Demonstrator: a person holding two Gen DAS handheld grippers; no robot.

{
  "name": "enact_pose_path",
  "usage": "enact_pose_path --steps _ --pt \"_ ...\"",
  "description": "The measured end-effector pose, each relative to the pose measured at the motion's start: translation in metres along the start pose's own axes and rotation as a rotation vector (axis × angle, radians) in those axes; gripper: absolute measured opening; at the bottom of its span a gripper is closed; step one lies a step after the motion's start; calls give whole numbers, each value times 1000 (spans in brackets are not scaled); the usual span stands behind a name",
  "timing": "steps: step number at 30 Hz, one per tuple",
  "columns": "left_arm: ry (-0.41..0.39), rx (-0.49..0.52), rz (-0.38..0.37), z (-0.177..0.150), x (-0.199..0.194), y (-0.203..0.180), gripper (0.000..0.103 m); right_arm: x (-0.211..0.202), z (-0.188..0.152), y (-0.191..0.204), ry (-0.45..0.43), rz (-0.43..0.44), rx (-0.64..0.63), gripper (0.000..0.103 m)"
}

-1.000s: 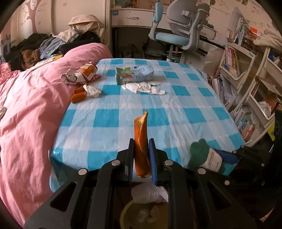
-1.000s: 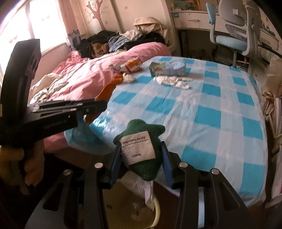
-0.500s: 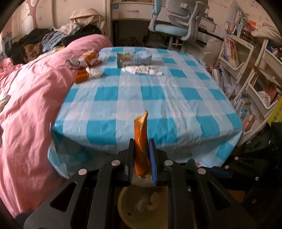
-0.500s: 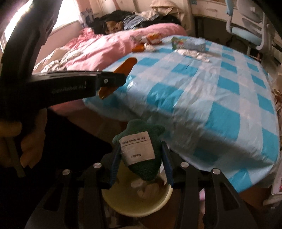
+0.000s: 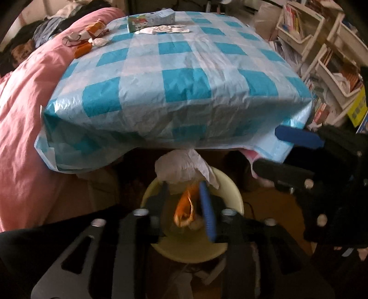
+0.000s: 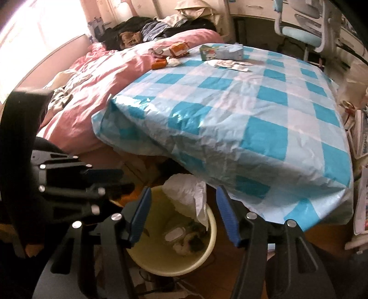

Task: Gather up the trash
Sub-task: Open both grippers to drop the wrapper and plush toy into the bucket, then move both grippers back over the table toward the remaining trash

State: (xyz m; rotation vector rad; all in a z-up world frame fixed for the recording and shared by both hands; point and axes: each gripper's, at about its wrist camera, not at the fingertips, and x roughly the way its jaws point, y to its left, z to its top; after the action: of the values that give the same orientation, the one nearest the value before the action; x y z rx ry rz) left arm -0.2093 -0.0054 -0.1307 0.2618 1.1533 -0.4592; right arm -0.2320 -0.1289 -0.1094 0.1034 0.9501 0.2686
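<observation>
left gripper (image 5: 184,207): jaws opening, crumpled orange wrapper (image 5: 185,210) loose between them, over round pale-yellow plastic bin (image 5: 237,197)
right gripper (image 6: 184,214): jaws opening, empty
tip: stay centred over bin until wrapper drops clear
remaining: trash at checked tablecloth's (image 5: 184,76) far-left corner

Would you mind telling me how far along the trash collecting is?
Done: the bin holds several pieces, and the right tongs gape empty above it. In hand: the left tongs are opening, the orange wrapper dropping between them. Left: wrappers, a carton and tissue on the table's far end.
</observation>
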Motion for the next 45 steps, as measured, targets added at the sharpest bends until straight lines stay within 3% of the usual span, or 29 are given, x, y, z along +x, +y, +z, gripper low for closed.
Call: enact_pose_path --steps 2,8,17,37,45 --pt "-25 -8 1 0 -5 1 50 -1 0 -1 -5 -3 6 57" --pt "-81 -41 3 3 -16 8 53 -4 0 -4 -20 -8 14 59" --pt "-184 -25 70 9 -30 5 62 -5 1 1 -42 1 -8 63" --pt "-255 -68 118 15 -37 14 77 -10 5 1 -96 -26 -10 71" --pt "-275 -145 97 38 -39 35 78 -10 9 0 -110 -33 -8 73"
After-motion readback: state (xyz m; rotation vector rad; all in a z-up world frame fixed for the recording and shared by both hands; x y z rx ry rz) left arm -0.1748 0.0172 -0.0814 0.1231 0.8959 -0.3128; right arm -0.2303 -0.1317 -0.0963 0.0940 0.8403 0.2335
